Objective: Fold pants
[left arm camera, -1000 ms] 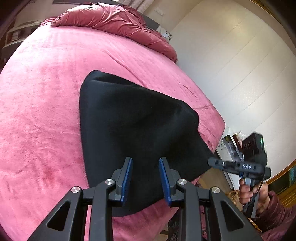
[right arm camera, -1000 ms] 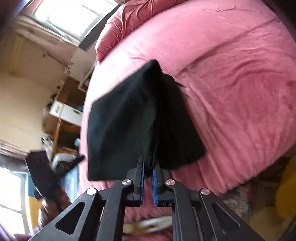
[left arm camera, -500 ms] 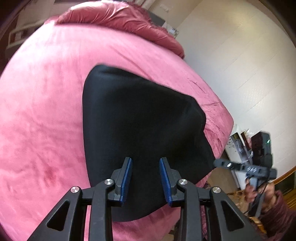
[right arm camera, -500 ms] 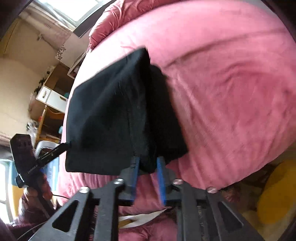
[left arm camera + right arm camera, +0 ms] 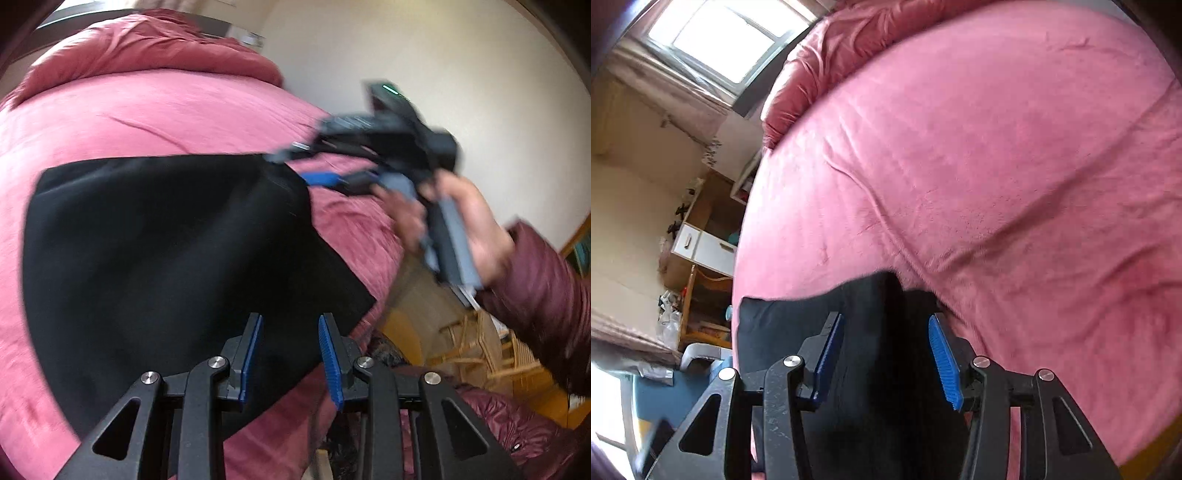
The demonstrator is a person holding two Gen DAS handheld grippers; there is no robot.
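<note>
bed (image 5: 997,147) pink | pants (image 5: 166,258) folded flat | window (image 5: 720,37) | left claw (image 5: 290,354), right claw (image 5: 886,362) spread, empty

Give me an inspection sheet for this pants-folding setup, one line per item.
Surface: pink bedspread, wrinkled.
Job's things: black pants folded flat near the bed's edge.
Clutter: bunched red duvet at the far end.
Grippers: left tongs open over the pants; right tongs open above the pants' far edge, held in a hand.
Cables: nothing seen.
Surroundings: window, wooden shelves, pale wall.
</note>
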